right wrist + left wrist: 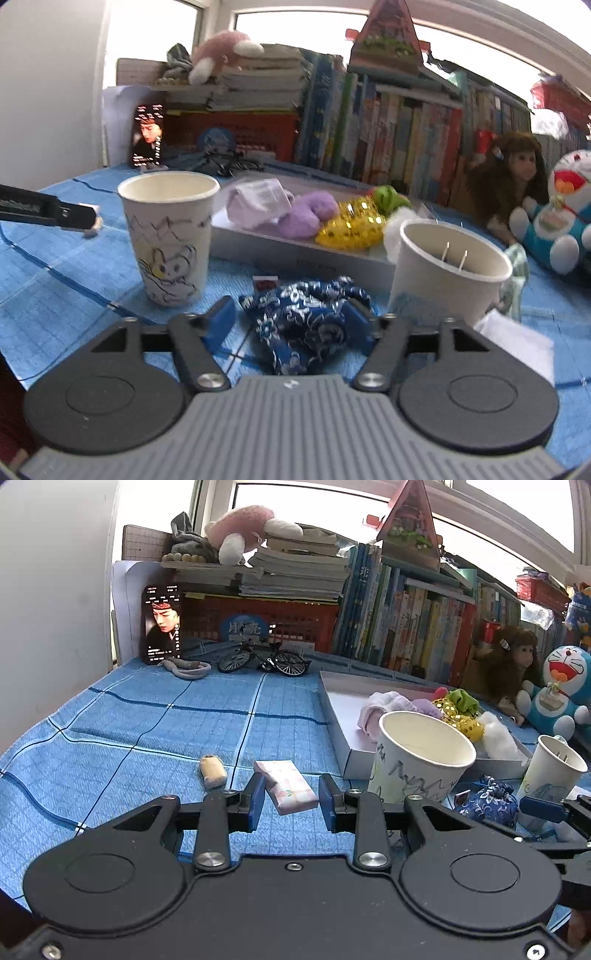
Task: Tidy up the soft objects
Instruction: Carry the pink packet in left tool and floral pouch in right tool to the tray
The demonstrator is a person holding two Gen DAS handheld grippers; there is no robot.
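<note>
My left gripper (291, 797) is open, its blue pads either side of the near end of a pink-patterned tissue pack (286, 786) lying on the blue cloth. A small beige soft toy (213, 771) lies just left of it. My right gripper (291, 317) is open around a blue-and-white patterned fabric pouch (306, 321), which also shows in the left wrist view (487, 801); whether the pads touch it I cannot tell. A white tray (306, 251) holds pale pink, purple, gold and green soft items. In the left wrist view the tray (343, 709) is at the right.
Two paper cups stand near the tray: a drawn-on one (170, 236) (421, 753) and a plain one (450, 273) (554, 771). A Doraemon plush (561, 690), a monkey doll (513, 661), a model bicycle (262, 661), a phone (162, 624) and a book row (406, 620) line the back.
</note>
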